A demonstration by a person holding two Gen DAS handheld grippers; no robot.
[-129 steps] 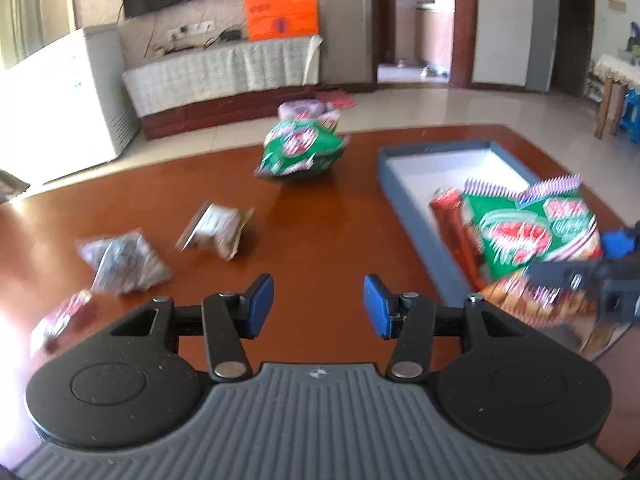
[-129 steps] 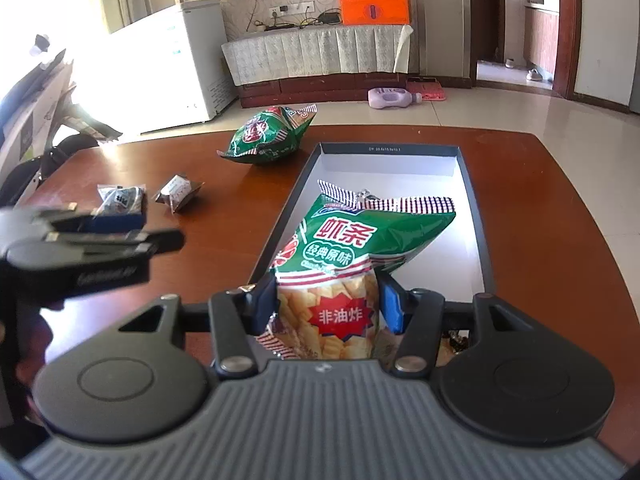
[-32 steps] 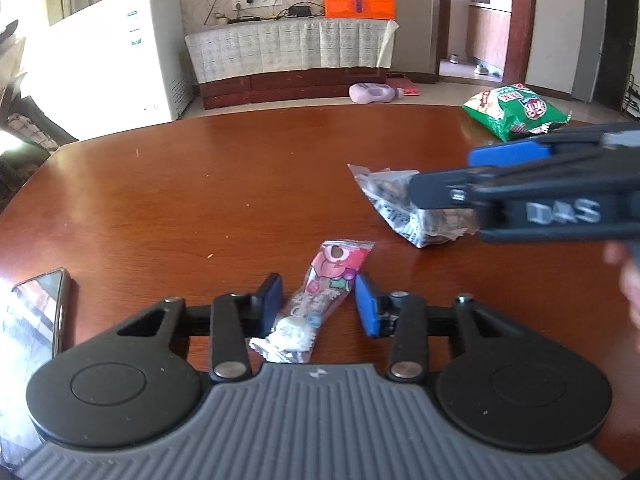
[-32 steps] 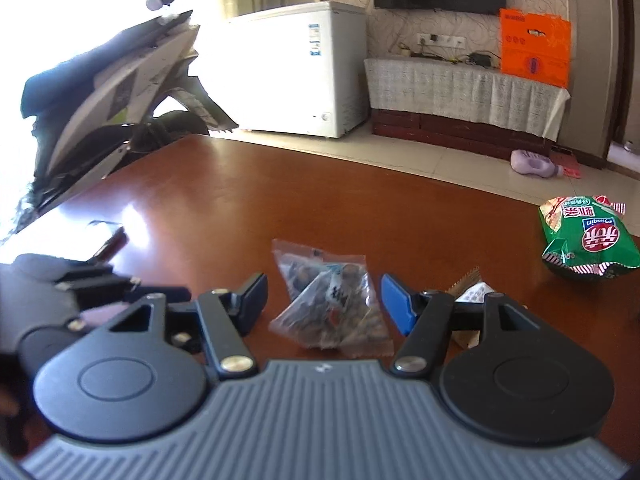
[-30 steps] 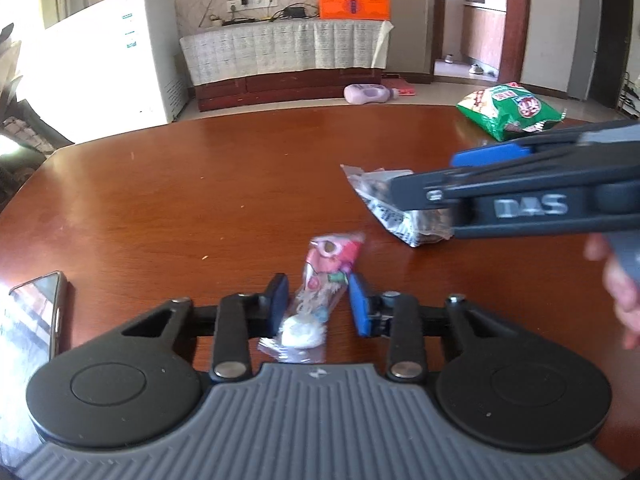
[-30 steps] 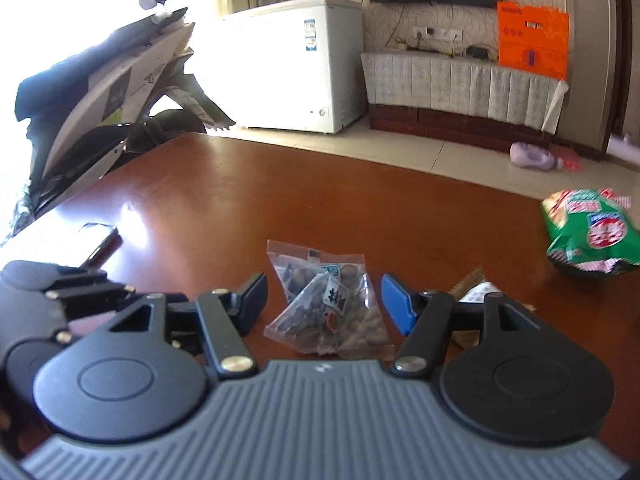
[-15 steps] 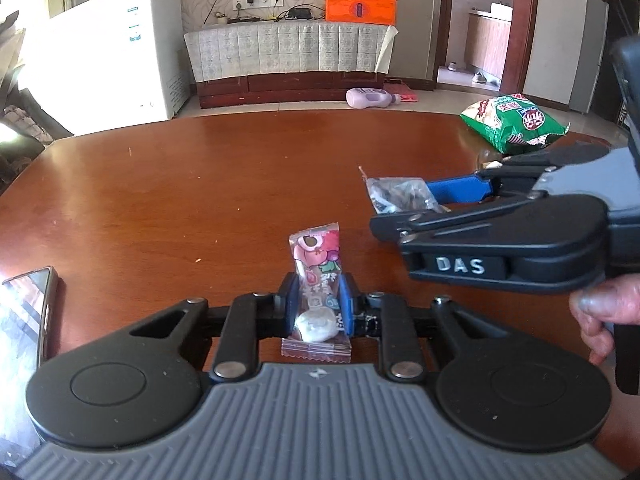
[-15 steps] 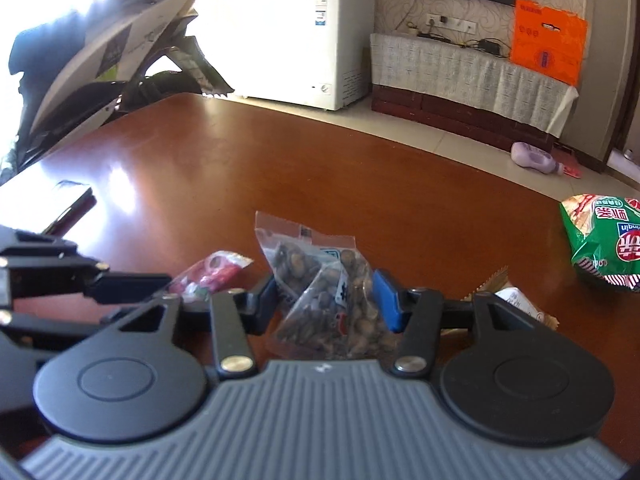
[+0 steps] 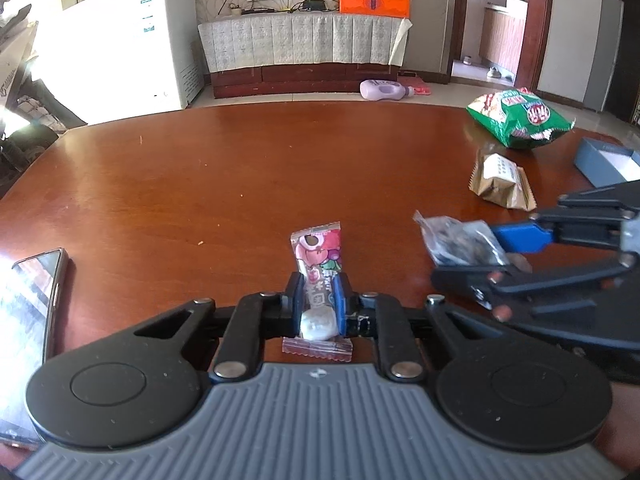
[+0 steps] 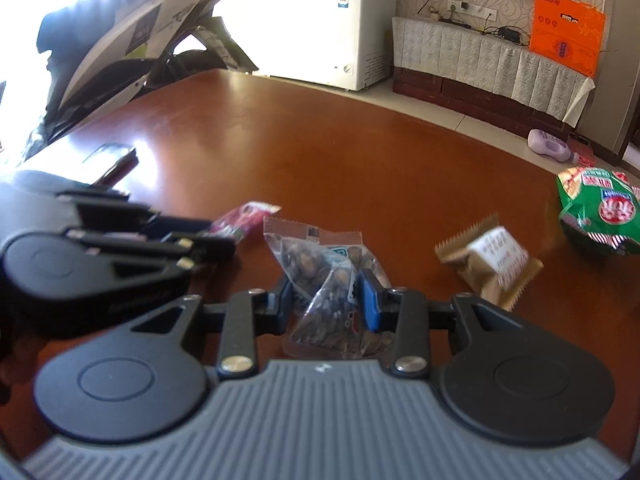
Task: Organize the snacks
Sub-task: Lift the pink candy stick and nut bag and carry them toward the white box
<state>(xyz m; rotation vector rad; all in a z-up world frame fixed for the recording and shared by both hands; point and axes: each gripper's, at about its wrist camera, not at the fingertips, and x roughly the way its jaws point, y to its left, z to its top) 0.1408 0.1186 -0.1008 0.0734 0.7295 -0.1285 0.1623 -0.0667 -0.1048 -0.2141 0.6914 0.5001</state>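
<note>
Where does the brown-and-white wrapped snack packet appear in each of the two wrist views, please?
Left wrist view: the brown packet lies right of centre, on the table below the green chip bag.
Right wrist view: the packet lies right of centre, left of the same green bag.

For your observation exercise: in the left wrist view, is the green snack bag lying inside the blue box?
No, the green snack bag lies on the bare table, beyond the blue box and apart from it.
</note>
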